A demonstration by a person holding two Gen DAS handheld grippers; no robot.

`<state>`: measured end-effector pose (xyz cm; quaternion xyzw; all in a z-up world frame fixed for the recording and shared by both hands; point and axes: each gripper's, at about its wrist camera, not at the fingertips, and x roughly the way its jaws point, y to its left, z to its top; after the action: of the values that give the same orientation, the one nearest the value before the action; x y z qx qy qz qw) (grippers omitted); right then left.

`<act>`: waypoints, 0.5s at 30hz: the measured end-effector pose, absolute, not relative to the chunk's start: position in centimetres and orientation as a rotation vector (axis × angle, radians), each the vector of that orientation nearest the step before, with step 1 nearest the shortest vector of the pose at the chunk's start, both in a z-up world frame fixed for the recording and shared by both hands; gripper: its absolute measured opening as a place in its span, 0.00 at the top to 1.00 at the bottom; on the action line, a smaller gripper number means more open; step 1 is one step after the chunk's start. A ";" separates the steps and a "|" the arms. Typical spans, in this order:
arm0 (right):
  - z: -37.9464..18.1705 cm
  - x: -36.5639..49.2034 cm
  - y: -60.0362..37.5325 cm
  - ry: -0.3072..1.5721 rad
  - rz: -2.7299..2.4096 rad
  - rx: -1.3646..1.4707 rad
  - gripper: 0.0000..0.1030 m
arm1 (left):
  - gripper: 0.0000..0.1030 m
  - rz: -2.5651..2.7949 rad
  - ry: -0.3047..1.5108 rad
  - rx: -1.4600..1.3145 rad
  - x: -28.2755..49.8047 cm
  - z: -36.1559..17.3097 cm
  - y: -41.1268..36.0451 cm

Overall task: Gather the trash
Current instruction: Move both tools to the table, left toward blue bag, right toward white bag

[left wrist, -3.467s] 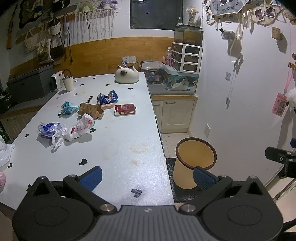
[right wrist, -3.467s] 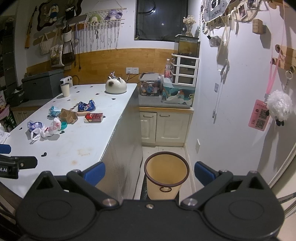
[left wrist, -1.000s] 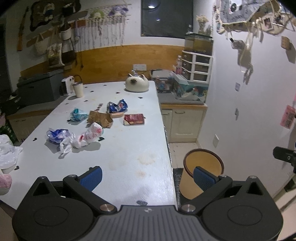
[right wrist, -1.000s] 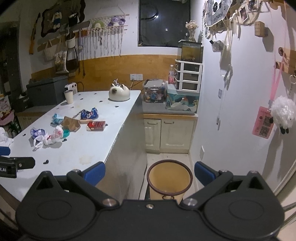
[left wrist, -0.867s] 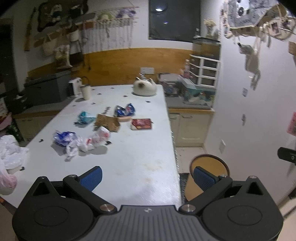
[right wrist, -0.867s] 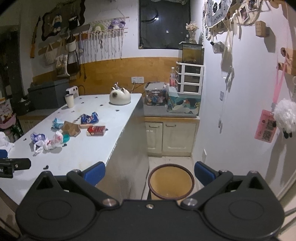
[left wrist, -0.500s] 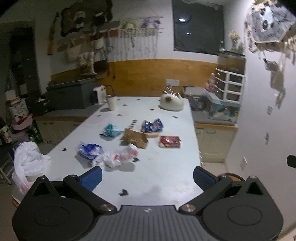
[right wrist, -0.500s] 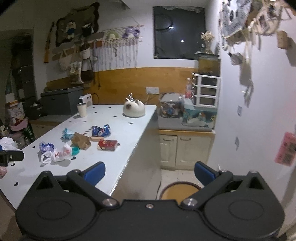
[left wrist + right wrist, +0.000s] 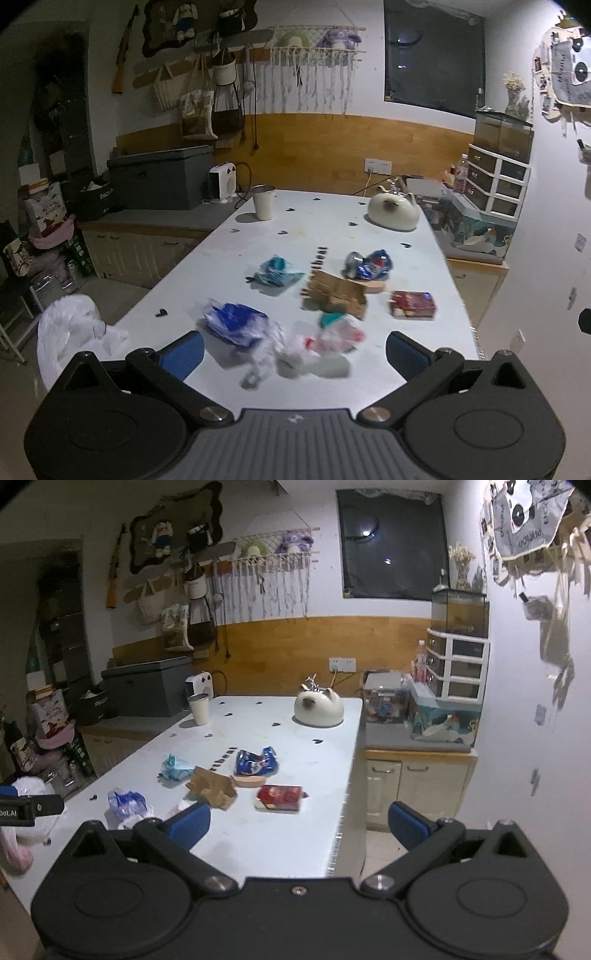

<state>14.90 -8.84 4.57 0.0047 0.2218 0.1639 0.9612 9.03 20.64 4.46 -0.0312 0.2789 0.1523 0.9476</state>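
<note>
My left tongs [image 9: 294,349] gape wide, empty, above the near end of the white worktop [image 9: 332,229]; right tongs [image 9: 299,821] likewise apart, holding nothing; crumpled blue-white plastic bag [image 9: 236,323], torn brown cardboard [image 9: 334,293], red snack packet [image 9: 413,304] lie mid-worktop, untouched.

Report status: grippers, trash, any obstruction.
Left gripper open, empty. Right gripper open, empty. Trash on table untouched: blue bag, cardboard, red packet. Nothing in the way.
</note>
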 end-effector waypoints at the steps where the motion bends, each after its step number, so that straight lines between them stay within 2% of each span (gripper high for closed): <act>1: 4.5 15.3 -7.6 0.458 0.324 0.018 0.00 | 0.00 0.307 0.571 -0.063 9.6 4.4 21.9; 11: 3.2 18.7 3.2 0.526 0.283 0.020 0.01 | 0.00 0.295 0.660 -0.211 15.5 2.2 33.2; 13: 3.0 19.6 4.5 0.543 0.286 0.028 0.10 | 0.00 0.295 0.692 -0.289 17.0 1.3 35.1; 15: 2.7 20.6 5.8 0.560 0.292 0.031 0.13 | 0.00 0.299 0.723 -0.352 18.5 0.2 36.6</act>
<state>20.65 5.76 2.74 0.0154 0.2755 0.1438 0.9504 18.55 36.56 0.25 -0.1706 0.3506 0.1448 0.9094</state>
